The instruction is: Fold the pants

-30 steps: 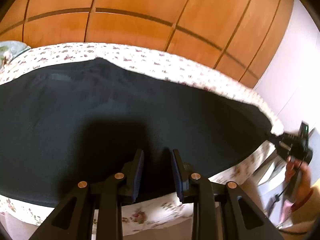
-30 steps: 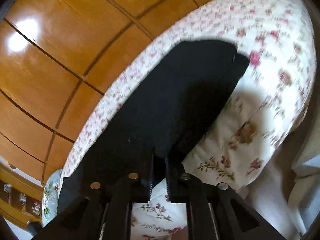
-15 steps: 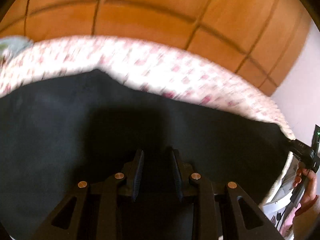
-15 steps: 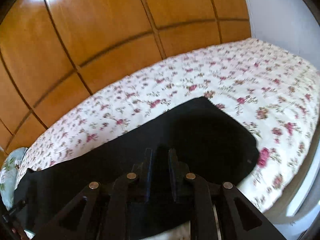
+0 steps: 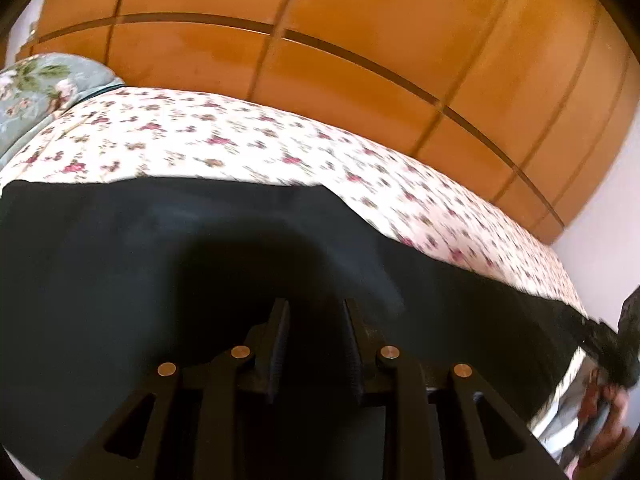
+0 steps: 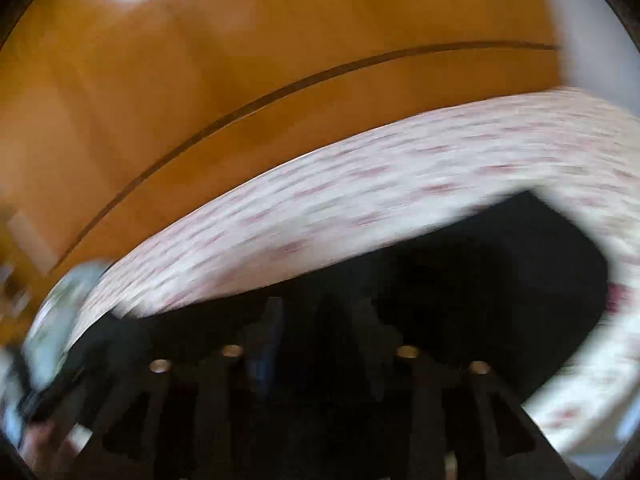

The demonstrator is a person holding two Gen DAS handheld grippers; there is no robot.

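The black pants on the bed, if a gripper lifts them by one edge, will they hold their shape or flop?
The black pants will probably flop: they lie flat and follow the floral bedsheet like thin cloth. They look light, so one pinch by the left gripper should lift an edge, the rest trailing.

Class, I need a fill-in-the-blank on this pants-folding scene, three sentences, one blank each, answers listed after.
1. The pants are ____ in colour.
2. They lie on a bedspread printed with small ____.
3. The left tool has its jaws ____, a gap showing between them.

Missing words: black; flowers; open
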